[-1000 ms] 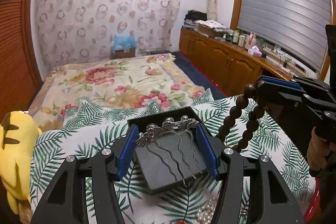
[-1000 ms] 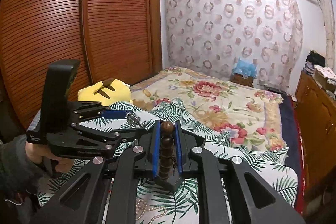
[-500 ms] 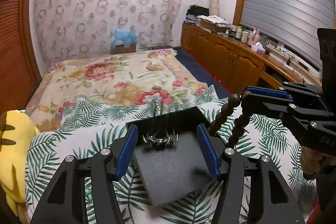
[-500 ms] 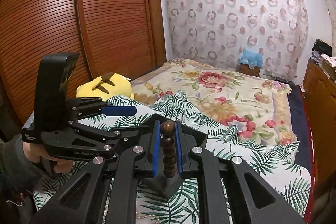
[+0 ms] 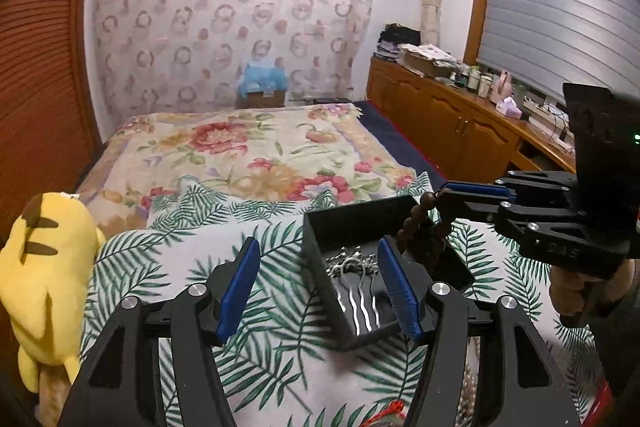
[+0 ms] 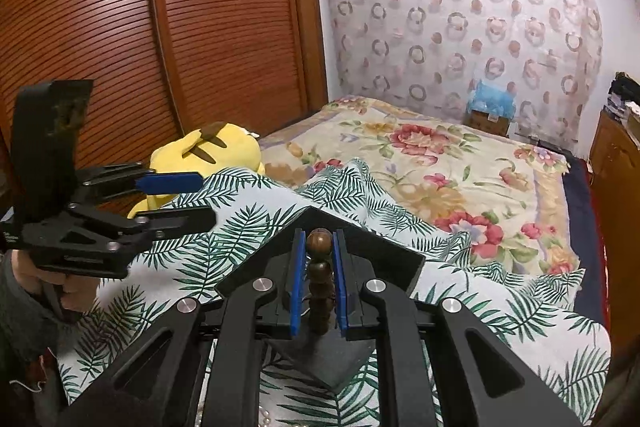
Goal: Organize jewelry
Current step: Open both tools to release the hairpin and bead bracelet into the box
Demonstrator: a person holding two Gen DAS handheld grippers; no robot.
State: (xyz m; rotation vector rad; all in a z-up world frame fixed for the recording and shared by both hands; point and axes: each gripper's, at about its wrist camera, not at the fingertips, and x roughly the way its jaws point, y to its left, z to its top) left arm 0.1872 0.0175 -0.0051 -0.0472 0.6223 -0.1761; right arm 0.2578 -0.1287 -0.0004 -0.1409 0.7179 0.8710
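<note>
Two bedcovers fill most of both views: a floral bedspread on the far side and a palm-leaf cloth spread over the near part of the bed. At the left edge of the cloth lies a yellow plush toy, near the slatted wooden wardrobe.

On the palm-leaf cloth sits a black jewelry box, lid off, with a grey lining. Inside it lies a silver hair comb, ornament end toward the far wall of the box, wavy prongs pointing toward the camera.

Left gripper: blue-padded fingers spread wide apart, holding nothing, positioned low over the cloth with its right finger overlapping the box in view (contact with the box cannot be confirmed).

Right gripper: fingers closed together on a strand of dark wooden beads, which hangs from the pads above the box interior. In the left wrist view the strand droops toward the right-hand part of the box; whether its lower end touches the lining cannot be told.
</note>
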